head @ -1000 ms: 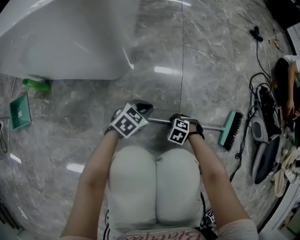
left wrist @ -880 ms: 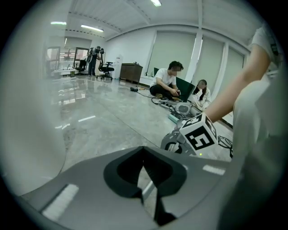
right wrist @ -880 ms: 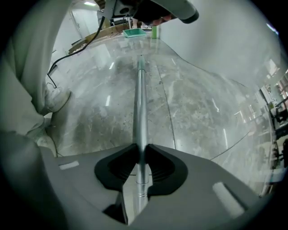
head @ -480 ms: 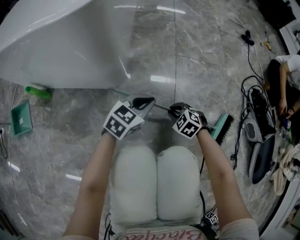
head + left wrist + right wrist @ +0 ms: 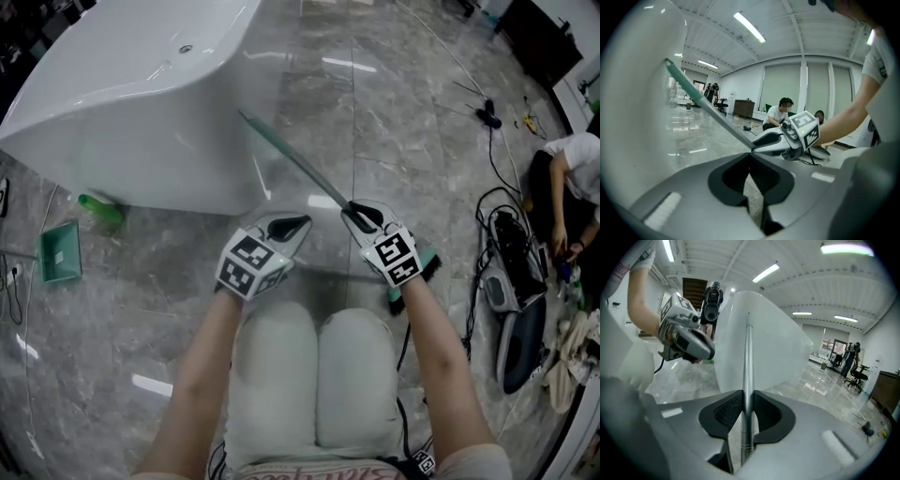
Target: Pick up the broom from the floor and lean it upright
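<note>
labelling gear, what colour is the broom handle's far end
Green; broom handle's far end, best in left gripper view.

The broom (image 5: 272, 139) has a silver shaft, a green grip and a teal head with dark bristles. The floor (image 5: 394, 122) is grey-veined marble, the bathtub (image 5: 141, 103) glossy white, the dustpan (image 5: 60, 251) green. The left gripper (image 5: 295, 225) and right gripper (image 5: 354, 214) are grey with black pads and black-and-white square markers.

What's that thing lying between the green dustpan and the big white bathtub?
A green bottle lies on the floor there, by the foot of the white bathtub, apart from the green dustpan. The head view shows it.
</note>
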{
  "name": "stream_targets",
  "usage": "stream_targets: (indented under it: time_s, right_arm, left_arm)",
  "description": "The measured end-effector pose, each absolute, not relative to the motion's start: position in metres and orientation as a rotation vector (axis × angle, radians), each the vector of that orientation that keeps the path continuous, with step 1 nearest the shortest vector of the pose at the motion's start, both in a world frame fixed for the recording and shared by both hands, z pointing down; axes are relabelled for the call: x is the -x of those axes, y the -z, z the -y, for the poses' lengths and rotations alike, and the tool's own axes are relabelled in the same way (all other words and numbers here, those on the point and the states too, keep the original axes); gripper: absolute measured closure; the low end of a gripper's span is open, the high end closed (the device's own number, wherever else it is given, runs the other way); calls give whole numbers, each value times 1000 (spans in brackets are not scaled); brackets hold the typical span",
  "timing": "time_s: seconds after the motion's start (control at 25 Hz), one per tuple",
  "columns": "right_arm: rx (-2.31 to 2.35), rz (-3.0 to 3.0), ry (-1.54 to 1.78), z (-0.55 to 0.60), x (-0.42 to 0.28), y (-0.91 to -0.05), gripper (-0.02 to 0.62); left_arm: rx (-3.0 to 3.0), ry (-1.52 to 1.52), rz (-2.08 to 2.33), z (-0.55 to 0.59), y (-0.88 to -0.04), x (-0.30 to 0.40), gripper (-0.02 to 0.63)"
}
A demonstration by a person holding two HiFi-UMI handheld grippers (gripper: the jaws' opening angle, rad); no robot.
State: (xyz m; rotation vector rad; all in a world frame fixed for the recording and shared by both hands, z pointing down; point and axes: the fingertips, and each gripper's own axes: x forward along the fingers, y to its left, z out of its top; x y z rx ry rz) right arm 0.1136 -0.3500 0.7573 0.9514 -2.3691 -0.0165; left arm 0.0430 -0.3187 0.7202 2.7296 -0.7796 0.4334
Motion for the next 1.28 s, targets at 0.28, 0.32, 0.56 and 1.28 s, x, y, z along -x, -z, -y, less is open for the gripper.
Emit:
stream_targets:
  time_s: [0.28,0.32,0.56,1.28]
  right_arm:
    - [-1126,2516,32,394,-92,-699,514]
    - [-1135,2534,30,399,-87,-693,514]
    - [-1139,2610,51,415,-53,-669,514]
    - [-1095,2645,103,435,-22,-643,457]
  left_arm:
    - [-2733,-405,859,330,-710,-35,607]
    - [-2730,-401,869,331,-710,-34,607]
    - [-2723,-385,896,335,-710,-31,607]
    - [-2684,-278,1019,353,-703,-12,607]
